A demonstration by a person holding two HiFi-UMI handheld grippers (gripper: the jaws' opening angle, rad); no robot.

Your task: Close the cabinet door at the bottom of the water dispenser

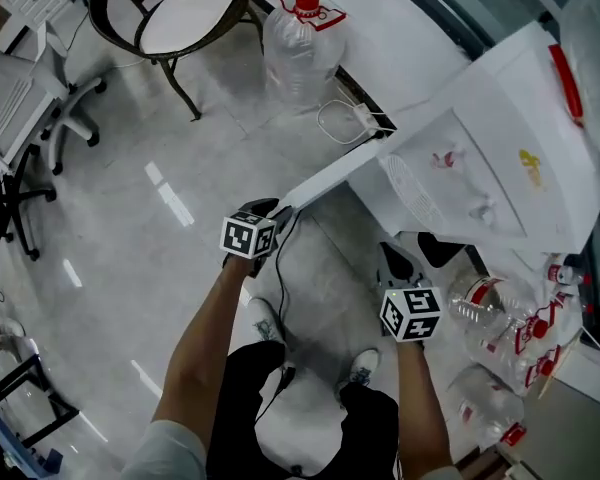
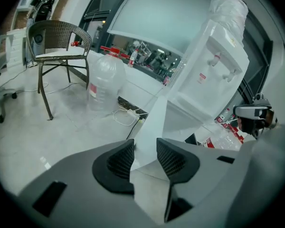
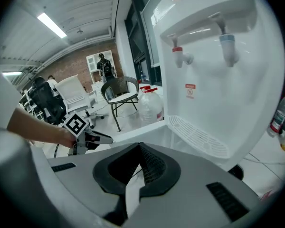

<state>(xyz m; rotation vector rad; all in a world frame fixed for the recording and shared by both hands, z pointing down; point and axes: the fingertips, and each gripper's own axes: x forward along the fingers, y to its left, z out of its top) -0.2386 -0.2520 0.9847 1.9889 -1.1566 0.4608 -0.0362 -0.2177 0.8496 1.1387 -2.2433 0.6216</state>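
Observation:
The white water dispenser (image 1: 480,158) stands at the right. Its bottom cabinet door (image 1: 330,176) hangs open and swings out toward me across the floor. My left gripper (image 1: 280,208) is shut on the free edge of that door. In the left gripper view the white door panel (image 2: 156,122) runs between the two dark pads of the left gripper (image 2: 145,158) up to the dispenser (image 2: 213,65). My right gripper (image 1: 395,263) hovers low in front of the dispenser, apart from the door. Its pads (image 3: 152,167) meet with nothing held, and it faces the dispenser (image 3: 213,80).
A large water bottle with a red cap (image 1: 300,48) and a wicker chair (image 1: 180,13) stand beyond the door. A power strip with a looped white cable (image 1: 345,118) lies near the hinge side. Several empty bottles (image 1: 500,318) are piled at the right. An office chair (image 1: 20,118) stands far left.

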